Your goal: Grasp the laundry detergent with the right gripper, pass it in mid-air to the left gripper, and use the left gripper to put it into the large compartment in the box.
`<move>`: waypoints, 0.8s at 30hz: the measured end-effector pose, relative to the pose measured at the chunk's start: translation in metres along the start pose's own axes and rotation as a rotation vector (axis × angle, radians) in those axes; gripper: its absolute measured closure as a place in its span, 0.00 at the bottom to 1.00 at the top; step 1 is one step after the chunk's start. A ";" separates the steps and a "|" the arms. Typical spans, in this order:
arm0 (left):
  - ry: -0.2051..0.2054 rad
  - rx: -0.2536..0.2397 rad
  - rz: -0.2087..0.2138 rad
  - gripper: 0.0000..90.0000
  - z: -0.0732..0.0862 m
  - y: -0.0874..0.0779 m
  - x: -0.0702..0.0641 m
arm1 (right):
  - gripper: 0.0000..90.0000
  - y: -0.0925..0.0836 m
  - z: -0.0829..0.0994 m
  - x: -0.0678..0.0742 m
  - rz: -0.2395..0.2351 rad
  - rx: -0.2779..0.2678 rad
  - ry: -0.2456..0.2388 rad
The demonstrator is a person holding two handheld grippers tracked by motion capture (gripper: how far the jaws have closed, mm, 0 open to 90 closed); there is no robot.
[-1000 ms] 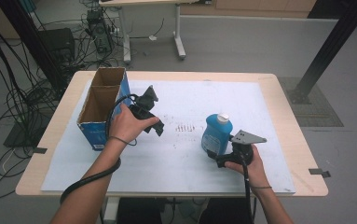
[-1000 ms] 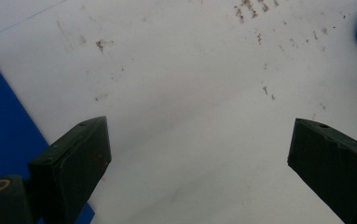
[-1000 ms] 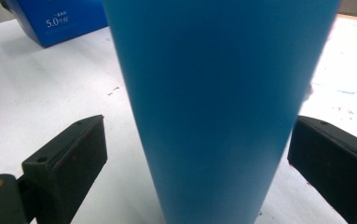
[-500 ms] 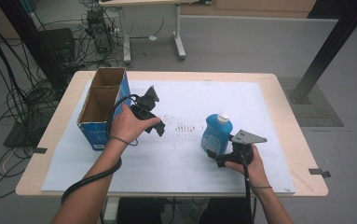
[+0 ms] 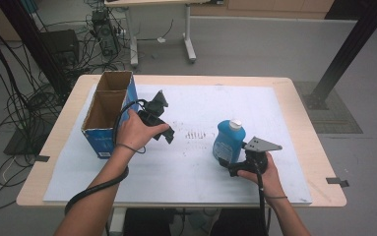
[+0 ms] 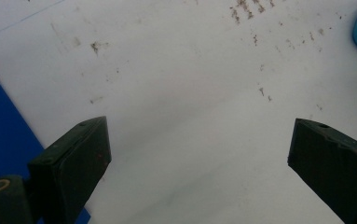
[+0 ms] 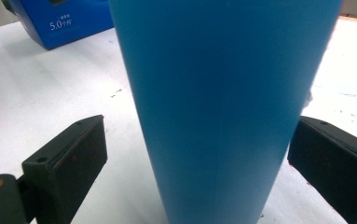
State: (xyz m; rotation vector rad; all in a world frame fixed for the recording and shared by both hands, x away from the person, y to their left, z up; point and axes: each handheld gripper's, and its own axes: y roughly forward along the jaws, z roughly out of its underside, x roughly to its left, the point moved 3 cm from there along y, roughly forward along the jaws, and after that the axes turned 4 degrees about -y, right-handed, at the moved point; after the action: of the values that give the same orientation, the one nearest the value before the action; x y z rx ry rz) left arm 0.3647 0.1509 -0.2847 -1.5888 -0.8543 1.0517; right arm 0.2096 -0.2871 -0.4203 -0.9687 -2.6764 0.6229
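Two tongs work over a white-covered surface [image 5: 186, 167]. The right tongs [image 7: 197, 154] stand wide on either side of an upright blue bottle [image 7: 223, 102], not yet touching it. The left tongs [image 6: 199, 154] hang wide over bare covering, just beside an open blue box [image 5: 108, 114].

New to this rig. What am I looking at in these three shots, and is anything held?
There is no robot: a person holds hand-operated tongs in each hand at a table covered by a white sheet. The high view looks down from above the person's side. The other two come from cameras riding on each set of tongs, looking along their black jaws. On the sheet stand an open blue cardboard box and an upright blue bottle with a white cap. The left tongs are open over bare sheet beside the box. The right tongs are open with the bottle between the jaws, a gap on the left side, so nothing is gripped yet.
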 end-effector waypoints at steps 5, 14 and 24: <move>0.001 -0.001 -0.003 0.07 0.000 0.000 -0.002 | 0.05 0.000 0.000 0.000 0.000 -0.001 0.001; 0.005 0.003 -0.004 0.07 -0.002 0.000 -0.003 | 0.05 0.000 0.000 0.000 0.000 -0.001 0.005; 0.003 0.000 -0.002 0.07 -0.001 0.000 -0.003 | 0.05 -0.001 0.000 -0.001 0.000 -0.004 0.003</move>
State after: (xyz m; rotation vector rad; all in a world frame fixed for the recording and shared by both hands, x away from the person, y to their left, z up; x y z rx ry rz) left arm 0.3646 0.1474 -0.2840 -1.5890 -0.8538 1.0473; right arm 0.2097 -0.2879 -0.4204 -0.9701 -2.6761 0.6163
